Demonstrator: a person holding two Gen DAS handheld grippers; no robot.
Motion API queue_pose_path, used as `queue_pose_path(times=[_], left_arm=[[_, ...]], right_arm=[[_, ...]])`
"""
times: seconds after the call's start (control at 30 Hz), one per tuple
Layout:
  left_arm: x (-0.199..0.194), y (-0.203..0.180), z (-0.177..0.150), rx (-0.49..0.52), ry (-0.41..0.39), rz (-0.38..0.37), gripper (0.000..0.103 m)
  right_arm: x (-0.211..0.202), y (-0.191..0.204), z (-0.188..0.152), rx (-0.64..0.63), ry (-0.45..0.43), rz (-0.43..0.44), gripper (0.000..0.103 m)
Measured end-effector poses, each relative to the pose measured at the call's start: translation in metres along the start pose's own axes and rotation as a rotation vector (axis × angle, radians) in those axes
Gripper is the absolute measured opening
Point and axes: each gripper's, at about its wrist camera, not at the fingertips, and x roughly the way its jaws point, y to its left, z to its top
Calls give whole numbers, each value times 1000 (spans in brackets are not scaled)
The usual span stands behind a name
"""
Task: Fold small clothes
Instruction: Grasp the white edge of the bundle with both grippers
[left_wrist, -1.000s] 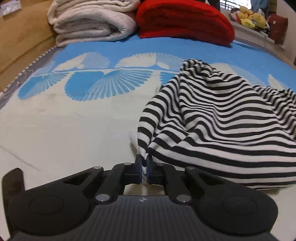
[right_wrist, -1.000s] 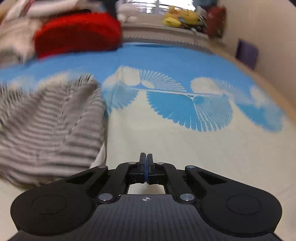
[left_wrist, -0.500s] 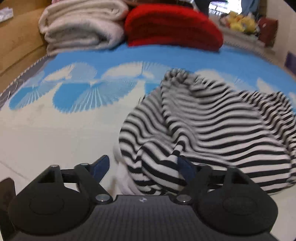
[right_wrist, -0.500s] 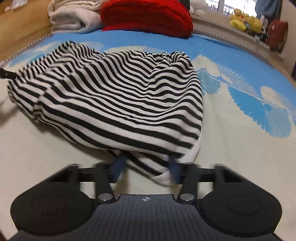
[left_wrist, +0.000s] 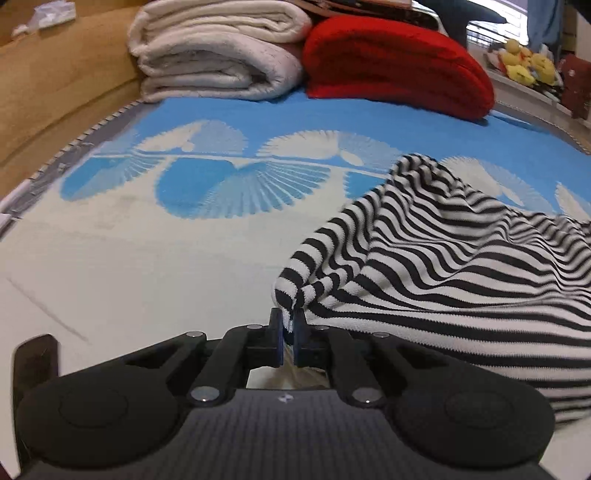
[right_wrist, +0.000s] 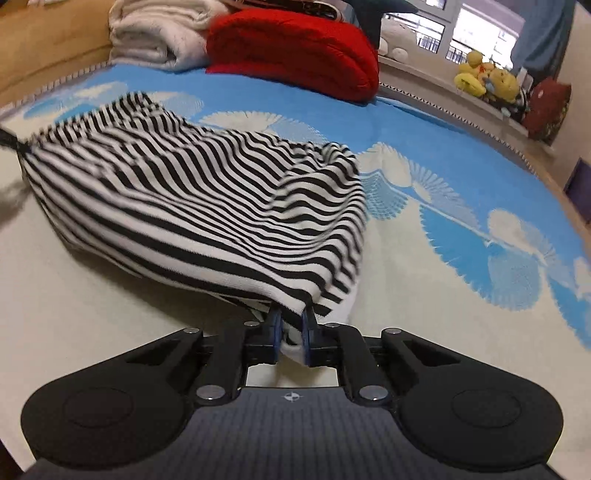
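The striped garment lies bunched on the bed, filling the right half of the left wrist view and the left and centre of the right wrist view. The left gripper sits at the lower centre of its frame, its fingers closed on the garment's near left corner, where a fold of cloth rises from between them. The right gripper is at the lower centre of its own frame, its fingers clamped on the garment's near right corner, with white cloth hanging down between the pads. The garment sags between the two held corners, and the far part rests on the blue and white bedcover. At the top of both frames a folded white blanket lies beside a red blanket. Yellow soft toys sit on the ledge at upper right.
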Motion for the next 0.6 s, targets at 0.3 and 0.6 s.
queue_pose_path(times=[0.3,0.6], left_arm=[[-29,-5,4,32,-50,-53,72],[40,0,16,-130,169,10,84]], right_arm=[[-1,-60,-4,302,-54,11,7],[66,-4,7,399,150,172,67]])
